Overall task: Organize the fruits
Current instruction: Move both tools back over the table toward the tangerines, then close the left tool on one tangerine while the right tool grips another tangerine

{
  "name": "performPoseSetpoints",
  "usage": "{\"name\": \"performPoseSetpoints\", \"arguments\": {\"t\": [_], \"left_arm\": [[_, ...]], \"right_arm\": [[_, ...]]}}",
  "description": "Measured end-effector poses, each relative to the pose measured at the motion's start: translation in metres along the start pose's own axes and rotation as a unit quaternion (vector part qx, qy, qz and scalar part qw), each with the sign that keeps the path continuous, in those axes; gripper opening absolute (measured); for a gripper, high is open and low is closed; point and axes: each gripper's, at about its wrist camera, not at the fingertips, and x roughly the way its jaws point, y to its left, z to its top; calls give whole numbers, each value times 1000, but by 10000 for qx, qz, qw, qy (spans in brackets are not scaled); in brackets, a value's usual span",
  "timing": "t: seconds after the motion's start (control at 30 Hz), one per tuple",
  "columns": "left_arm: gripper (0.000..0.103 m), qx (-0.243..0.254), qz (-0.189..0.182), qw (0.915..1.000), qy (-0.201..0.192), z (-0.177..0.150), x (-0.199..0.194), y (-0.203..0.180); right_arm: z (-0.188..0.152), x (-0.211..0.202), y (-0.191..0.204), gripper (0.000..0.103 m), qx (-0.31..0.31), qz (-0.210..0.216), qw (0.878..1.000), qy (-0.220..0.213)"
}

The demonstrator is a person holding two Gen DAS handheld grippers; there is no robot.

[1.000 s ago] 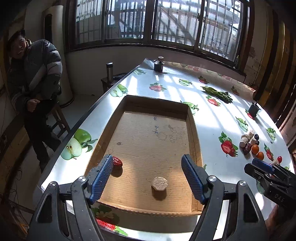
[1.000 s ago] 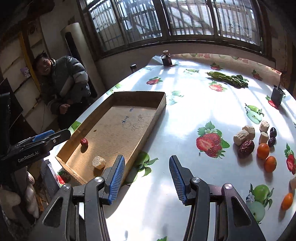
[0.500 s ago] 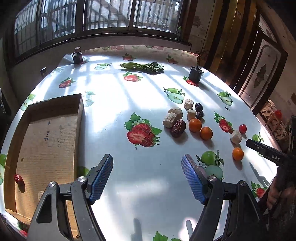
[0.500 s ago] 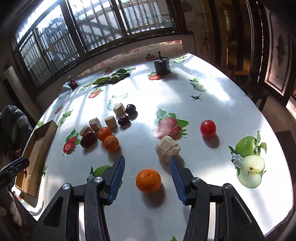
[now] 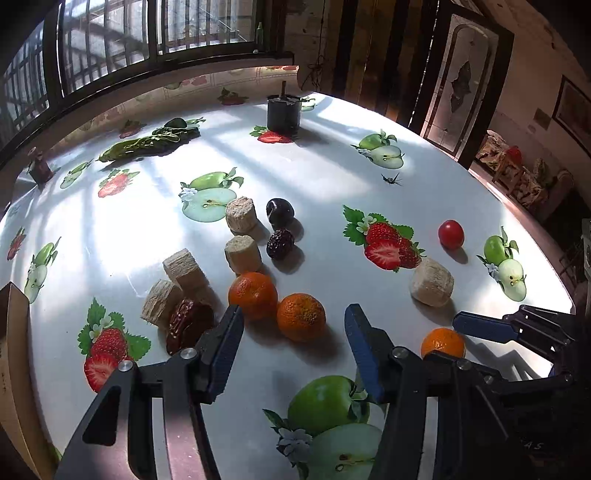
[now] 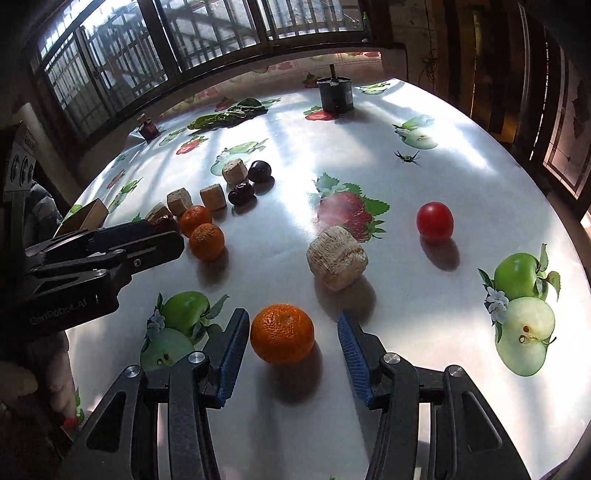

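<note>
Glossy fruit-print tablecloth (image 5: 317, 173), barred window (image 5: 155, 33)

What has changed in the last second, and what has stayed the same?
Both grippers swung away from the cardboard box to the fruit. The left gripper now frames an orange, its jaws closing, not yet touching. The right gripper now frames another orange, open, not gripping. The fruits and the beige blocks on the table have not moved.
</note>
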Motion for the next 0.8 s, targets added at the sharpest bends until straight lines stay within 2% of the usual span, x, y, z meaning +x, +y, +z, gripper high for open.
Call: {"name": "performPoseSetpoints", "arguments": {"t": [0.1, 0.17, 0.23, 0.27, 0.3, 0.43, 0.47, 0.5, 0.57, 0.67, 0.7, 0.73, 0.77, 0.8], "left_arm": [[56, 186, 244, 9995, -64, 3, 9, -8], [55, 270, 252, 9993, -83, 3, 9, -12], [40, 338, 352, 9987, -118, 2, 7, -15], [29, 396, 447, 9981, -121, 0, 6, -17], [23, 390, 382, 9985, -85, -1, 6, -16], [23, 240, 205, 9994, -109, -4, 4, -11], [27, 208, 166, 9996, -127, -4, 5, -10], [37, 160, 105, 9998, -100, -4, 7, -8], [45, 141, -48, 9998, -158, -5, 8, -10], [42, 432, 278, 9986, -159, -8, 10, -22], [31, 522, 435, 9975, -175, -10, 10, -25], [25, 603, 577, 9963, -210, -11, 8, -26], [24, 584, 559, 9965, -191, -11, 7, -25], [24, 462, 469, 9977, -161, -10, 4, -20]], "right_arm": [[1, 3, 0, 54, -15, 15, 10000, 81], [1, 6, 1, 54, -39, 35, 9999, 135], [0, 6, 3, 54, -98, 3, 9999, 120], [0, 6, 4, 54, -121, -14, 9999, 117], [0, 6, 5, 54, -139, -34, 9998, 112], [-1, 7, 11, 52, -266, -156, 9995, 90], [-2, 7, 13, 52, -299, -185, 9993, 93], [-2, 8, 14, 52, -323, -210, 9992, 99], [-2, 8, 15, 52, -328, -232, 9991, 113], [-2, 9, 17, 52, -345, -265, 9990, 110], [-3, 9, 18, 52, -363, -285, 9989, 104], [-3, 9, 18, 51, -386, -327, 9987, 95], [-3, 9, 19, 42, -408, -367, 9985, 92], [-4, 8, 20, 38, -419, -365, 9984, 96]]}}
